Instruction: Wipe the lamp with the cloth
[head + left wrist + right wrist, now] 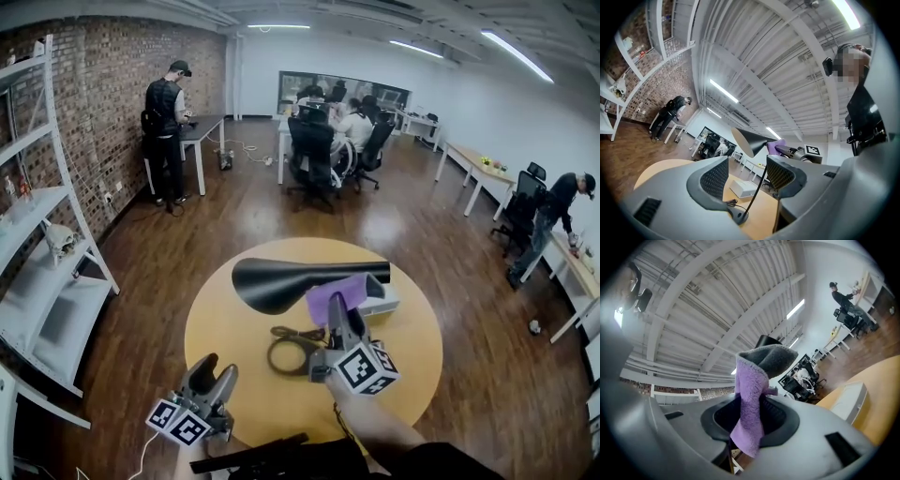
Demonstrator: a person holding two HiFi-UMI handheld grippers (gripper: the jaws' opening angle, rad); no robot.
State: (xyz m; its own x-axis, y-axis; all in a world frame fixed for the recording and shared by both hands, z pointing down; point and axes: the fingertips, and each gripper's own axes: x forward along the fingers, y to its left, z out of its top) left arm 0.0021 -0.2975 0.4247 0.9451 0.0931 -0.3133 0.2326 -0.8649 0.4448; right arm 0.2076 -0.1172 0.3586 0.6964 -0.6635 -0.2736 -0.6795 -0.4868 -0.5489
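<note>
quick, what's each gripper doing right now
Left gripper: open, empty.
Right gripper: shut on the purple cloth.

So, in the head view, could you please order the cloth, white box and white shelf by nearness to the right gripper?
1. cloth: in the right gripper jaws.
2. white box: just beyond, to the right.
3. white shelf: far left.

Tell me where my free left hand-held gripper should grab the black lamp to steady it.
Probably the thin stem, low down above the base, coming from your near side. It is slim enough for the open jaws of the left hand-held gripper and lines up between them in its view. The shade is a wide cone, with the cloth up by it.
</note>
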